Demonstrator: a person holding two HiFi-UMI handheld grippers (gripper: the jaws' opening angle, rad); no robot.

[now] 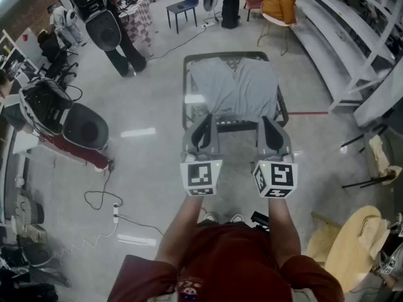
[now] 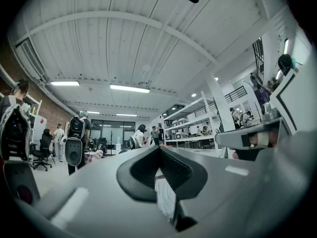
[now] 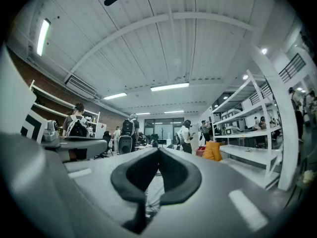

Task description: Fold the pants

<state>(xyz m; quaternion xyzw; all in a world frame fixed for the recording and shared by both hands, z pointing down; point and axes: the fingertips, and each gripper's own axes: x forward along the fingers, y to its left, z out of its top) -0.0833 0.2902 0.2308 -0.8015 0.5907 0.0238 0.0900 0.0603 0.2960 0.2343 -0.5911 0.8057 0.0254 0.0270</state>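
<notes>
Light grey pants (image 1: 234,88) lie spread flat on a small black-framed glass table (image 1: 185,87) straight ahead of me. Both grippers sit side by side at the pants' near edge, pointing level. My left gripper (image 1: 204,119) is shut, and a strip of pale cloth (image 2: 166,197) shows pinched between its closed jaws (image 2: 159,148). My right gripper (image 1: 267,119) is shut too, with grey cloth (image 3: 152,192) caught between its jaws (image 3: 158,150). The edge itself is hidden under the gripper bodies in the head view.
People with backpacks (image 1: 116,36) stand at the back left, near a blue chair (image 1: 182,5). White shelving (image 1: 340,43) runs along the right. A chair with orange cloth (image 1: 280,5) stands behind the table. Cables (image 1: 104,200) trail on the floor; a wooden chair (image 1: 352,244) is at lower right.
</notes>
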